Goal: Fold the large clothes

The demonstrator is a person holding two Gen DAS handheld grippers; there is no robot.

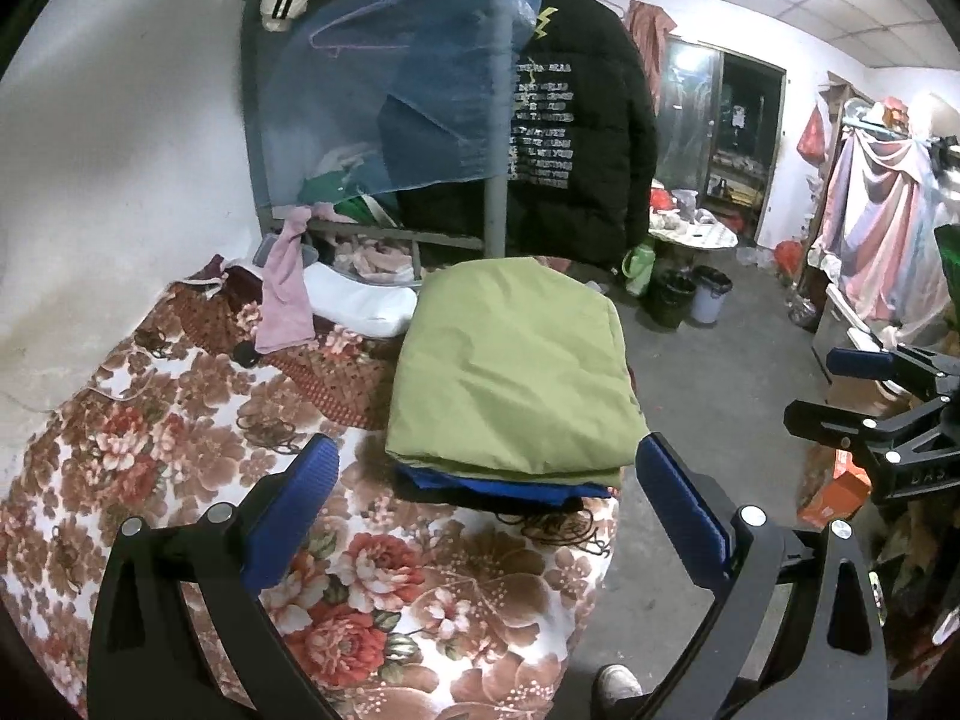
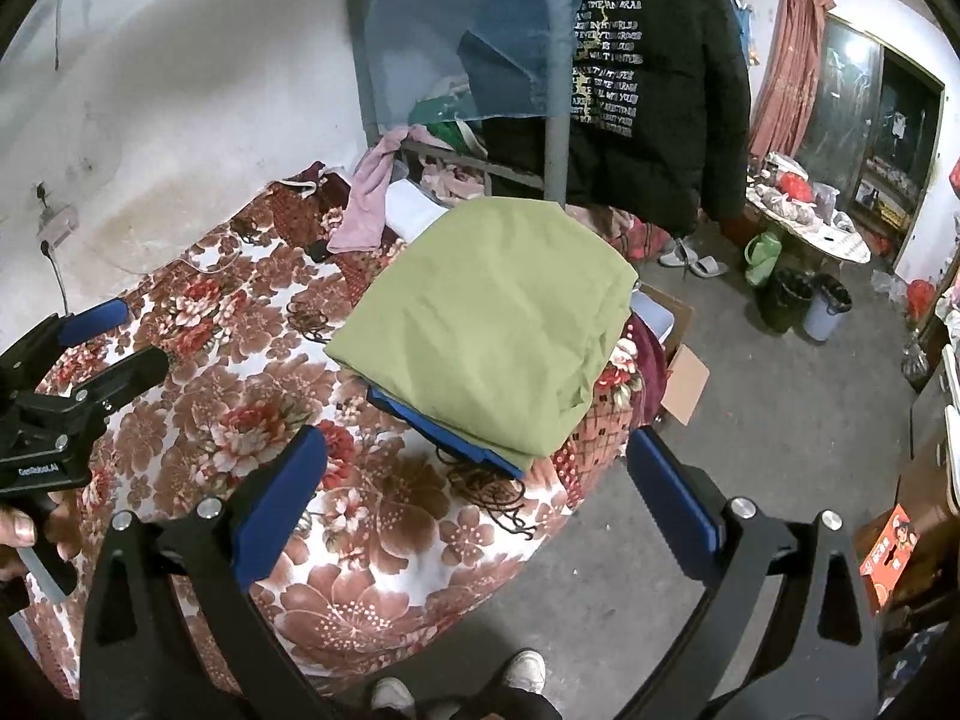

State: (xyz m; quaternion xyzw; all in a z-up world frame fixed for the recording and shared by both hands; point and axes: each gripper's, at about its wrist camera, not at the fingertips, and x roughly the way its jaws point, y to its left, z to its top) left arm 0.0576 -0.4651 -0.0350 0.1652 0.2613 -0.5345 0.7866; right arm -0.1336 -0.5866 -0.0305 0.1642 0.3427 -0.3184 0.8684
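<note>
A green cloth point(image 1: 510, 366) point(image 2: 480, 324) lies folded in a thick rectangle at the edge of the floral blanket point(image 1: 150, 450) point(image 2: 372, 570). A folded blue garment point(image 1: 498, 487) point(image 2: 444, 435) peeks out under it. My left gripper point(image 1: 486, 516) hangs open just short of the stack's near edge, nothing between its blue pads point(image 1: 300, 516). My right gripper point(image 2: 480, 498) is open too, empty, above the blanket's edge and near the stack's corner. Each gripper also shows in the other's view, the left gripper point(image 2: 114, 342) at the left and the right gripper point(image 1: 840, 393) at the right.
A pink towel point(image 1: 285, 294), a white pillow point(image 1: 360, 300) and a dark red garment point(image 2: 306, 186) lie behind the stack. A black jacket point(image 1: 576, 138) hangs on the bed frame. Buckets point(image 1: 690, 297), a cardboard box point(image 2: 678, 360) and an orange box point(image 2: 888, 546) stand on the concrete floor. The person's shoes point(image 2: 528, 669) are below.
</note>
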